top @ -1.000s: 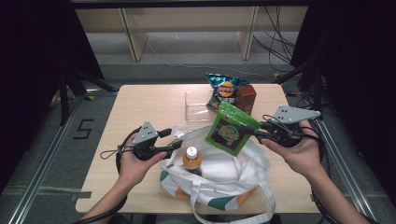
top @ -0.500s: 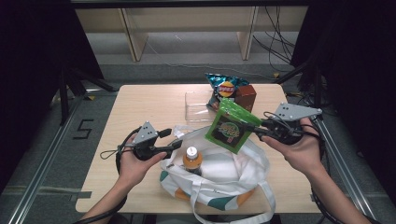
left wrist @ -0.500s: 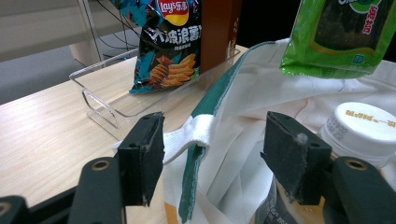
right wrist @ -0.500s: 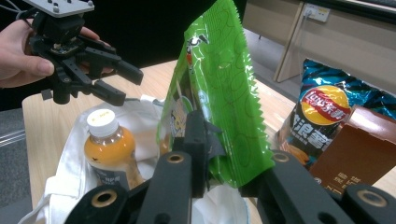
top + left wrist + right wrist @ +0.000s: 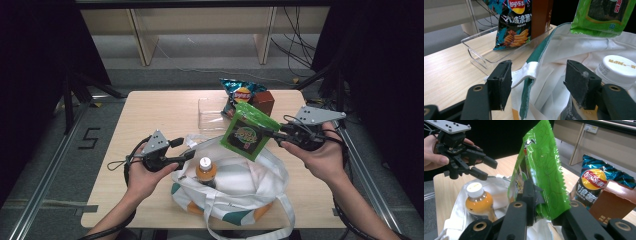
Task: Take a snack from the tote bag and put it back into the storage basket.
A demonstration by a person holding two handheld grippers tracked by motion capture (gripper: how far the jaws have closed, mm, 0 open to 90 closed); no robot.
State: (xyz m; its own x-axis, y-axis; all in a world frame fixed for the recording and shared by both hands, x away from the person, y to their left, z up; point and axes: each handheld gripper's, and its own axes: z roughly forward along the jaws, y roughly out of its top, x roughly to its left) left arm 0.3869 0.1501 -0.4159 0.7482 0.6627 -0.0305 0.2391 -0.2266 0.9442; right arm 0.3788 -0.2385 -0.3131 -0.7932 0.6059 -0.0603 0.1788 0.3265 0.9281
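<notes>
- the right gripper (image 5: 274, 134) was clamped on one edge of the green snack pouch (image 5: 247, 134), which hung in the air just above the mouth of the white tote bag (image 5: 250, 187).
- the left gripper (image 5: 189, 148) had its jaws apart, straddling the bag's rim and handle without pinching them.
- an orange juice bottle (image 5: 205, 170) stood inside, below the pouch.
- judged best: pinch the rim first, pull the mouth wide, then lower the pouch beside the bottle, not onto its cap.
</notes>
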